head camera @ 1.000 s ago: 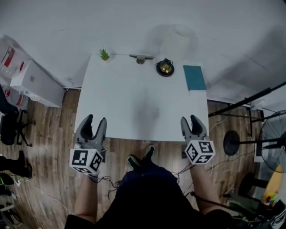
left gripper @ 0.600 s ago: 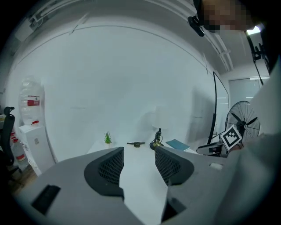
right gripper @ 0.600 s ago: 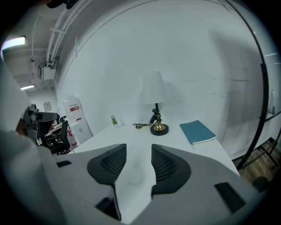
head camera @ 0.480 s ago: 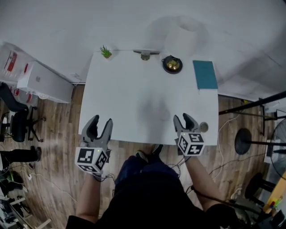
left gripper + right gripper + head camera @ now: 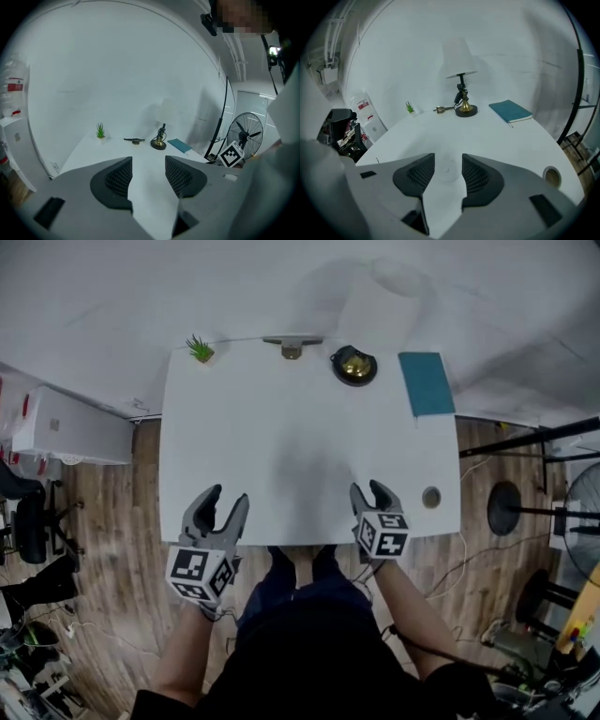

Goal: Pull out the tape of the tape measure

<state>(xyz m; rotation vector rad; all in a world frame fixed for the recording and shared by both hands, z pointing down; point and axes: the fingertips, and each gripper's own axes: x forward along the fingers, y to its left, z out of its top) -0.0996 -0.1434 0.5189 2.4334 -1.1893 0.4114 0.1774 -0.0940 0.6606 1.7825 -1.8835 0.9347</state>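
A small round tan disc with a pale rim (image 5: 431,496) lies near the white table's (image 5: 281,446) front right corner; it looks like the tape measure, also seen in the right gripper view as a ring (image 5: 552,176). My right gripper (image 5: 368,488) hovers over the front edge, a hand's width left of the disc, open with nothing between its pads (image 5: 448,159). My left gripper (image 5: 226,496) hangs over the front left part of the table, open and empty (image 5: 148,161).
Along the table's far edge stand a tiny green plant (image 5: 199,348), a dark elongated metal piece (image 5: 292,345), a lamp with a brass base (image 5: 354,366) and a teal book (image 5: 427,382). White boxes (image 5: 66,426) and a fan (image 5: 574,512) stand on the wooden floor.
Both grippers have come forward from in front of the table to over its front edge. The right one has also drifted left. The round disc has come into view.
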